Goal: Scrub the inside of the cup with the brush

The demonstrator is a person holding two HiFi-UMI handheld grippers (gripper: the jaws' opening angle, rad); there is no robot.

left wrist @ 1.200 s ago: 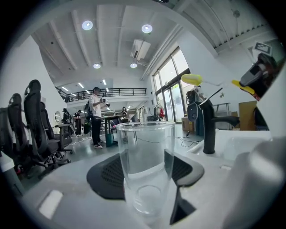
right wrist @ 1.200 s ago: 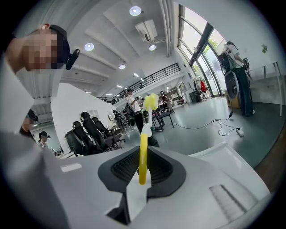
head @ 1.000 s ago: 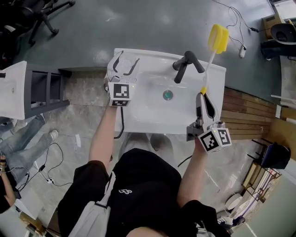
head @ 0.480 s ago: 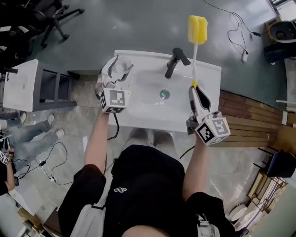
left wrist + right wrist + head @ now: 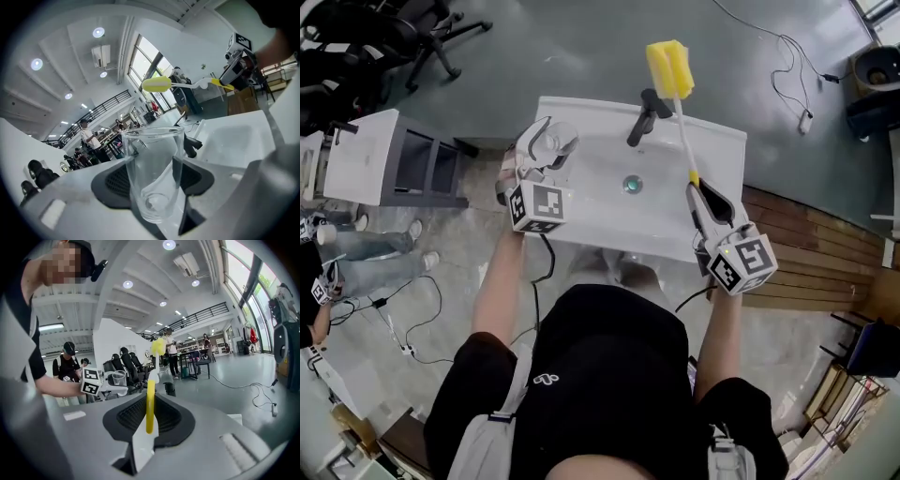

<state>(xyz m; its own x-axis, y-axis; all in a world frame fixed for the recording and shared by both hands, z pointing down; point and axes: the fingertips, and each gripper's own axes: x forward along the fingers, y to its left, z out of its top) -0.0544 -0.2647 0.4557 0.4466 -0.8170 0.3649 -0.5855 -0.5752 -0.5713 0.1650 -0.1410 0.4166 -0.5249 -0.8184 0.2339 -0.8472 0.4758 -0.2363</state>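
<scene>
Left gripper view, nearest first: left gripper (image 5: 152, 180) has its 2 jaws spread wide around a clear cup (image 5: 152, 154), with the dark pads (image 5: 115, 180) pressed to opposite walls, so the cup is held. Cup stands mouth up in this view and looks empty, with no sponge inside it. Beyond the cup: white sink (image 5: 234, 140) and dark faucet (image 5: 190, 146). Farther off, up and to the right: brush (image 5: 187, 85) with yellow sponge head (image 5: 157, 84), carried well apart from the cup

Right gripper view: right gripper (image 5: 149, 417) has its jaws narrow, clamped on the brush handle (image 5: 150, 404). The shaft runs straight out from the jaws to the sponge head. Left gripper with the cup shows farther off to the left, apart from the brush

Head view: both grippers sit over the sink. Cup is at the sink's left rear corner; brush is at the right, with the sponge head past the faucet and beyond the back rim

Judgement: step in hand = bringing brush and cup together; scrubbing not yet begun. Next move calls for:
- swinging the sponge head across to the cup's mouth
- lining the shaft with the cup's axis, likely tipping the mouth toward the brush
- entering without striking the rim
- pushing to the bottom and twisting

Glass is probably slick, so the side grip must hold against the push
</scene>
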